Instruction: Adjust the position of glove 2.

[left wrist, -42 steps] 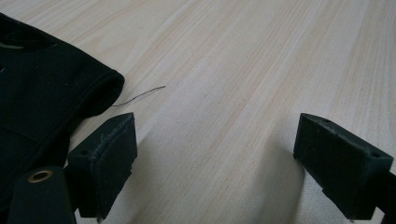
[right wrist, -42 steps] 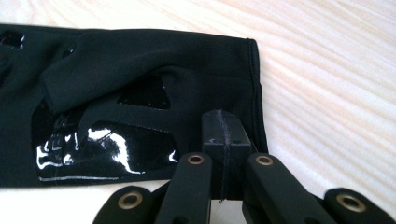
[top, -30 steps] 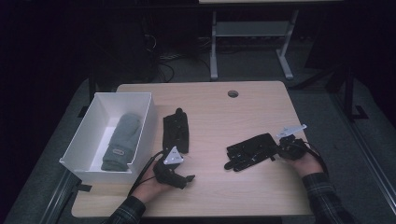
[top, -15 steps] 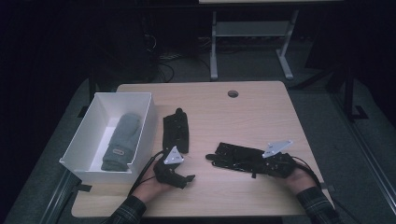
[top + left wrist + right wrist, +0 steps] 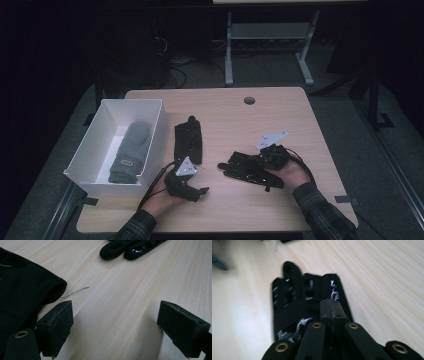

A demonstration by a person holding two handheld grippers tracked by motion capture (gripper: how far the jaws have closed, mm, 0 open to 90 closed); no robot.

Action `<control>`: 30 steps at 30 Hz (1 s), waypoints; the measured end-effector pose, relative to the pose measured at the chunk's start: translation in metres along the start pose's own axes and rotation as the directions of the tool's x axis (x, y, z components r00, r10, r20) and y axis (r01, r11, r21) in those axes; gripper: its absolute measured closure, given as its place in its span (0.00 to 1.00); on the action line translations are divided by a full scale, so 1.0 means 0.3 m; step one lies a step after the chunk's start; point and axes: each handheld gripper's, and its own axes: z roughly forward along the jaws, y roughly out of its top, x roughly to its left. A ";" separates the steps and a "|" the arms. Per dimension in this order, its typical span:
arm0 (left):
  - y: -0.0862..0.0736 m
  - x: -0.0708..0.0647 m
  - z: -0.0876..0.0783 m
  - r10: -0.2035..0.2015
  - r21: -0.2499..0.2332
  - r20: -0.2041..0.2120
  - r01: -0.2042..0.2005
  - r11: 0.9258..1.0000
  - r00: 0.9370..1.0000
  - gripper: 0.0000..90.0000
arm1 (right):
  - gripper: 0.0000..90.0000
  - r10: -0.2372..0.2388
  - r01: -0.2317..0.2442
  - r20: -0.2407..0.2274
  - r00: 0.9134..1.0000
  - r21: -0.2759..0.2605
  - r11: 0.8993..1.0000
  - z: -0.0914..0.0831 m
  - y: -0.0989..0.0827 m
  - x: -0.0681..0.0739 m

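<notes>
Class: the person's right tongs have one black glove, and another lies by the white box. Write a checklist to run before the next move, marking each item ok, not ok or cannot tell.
1. Right tongs shut on the held glove: ok.
2. Grip firm enough to lift it: cannot tell.
3. Left tongs open, nothing between them: ok.
4. Second glove flat on the table, beside the left tongs: ok.
5. Box has bare floor beside the mitten: ok.
</notes>
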 end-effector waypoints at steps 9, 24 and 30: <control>0.000 0.000 0.001 0.000 -0.001 0.001 0.000 1.000 1.000 0.14 | 1.00 0.020 -0.023 0.037 0.999 0.064 0.998 0.087 0.002 -0.054; 0.001 0.001 0.001 0.004 -0.001 0.001 -0.004 1.000 1.000 0.14 | 1.00 0.136 -0.161 0.232 0.963 0.095 0.982 -0.045 -0.126 -0.213; 0.001 0.001 0.001 0.004 -0.001 0.001 -0.004 1.000 1.000 0.14 | 1.00 0.169 -0.188 0.250 0.953 0.054 0.981 -0.138 -0.189 -0.225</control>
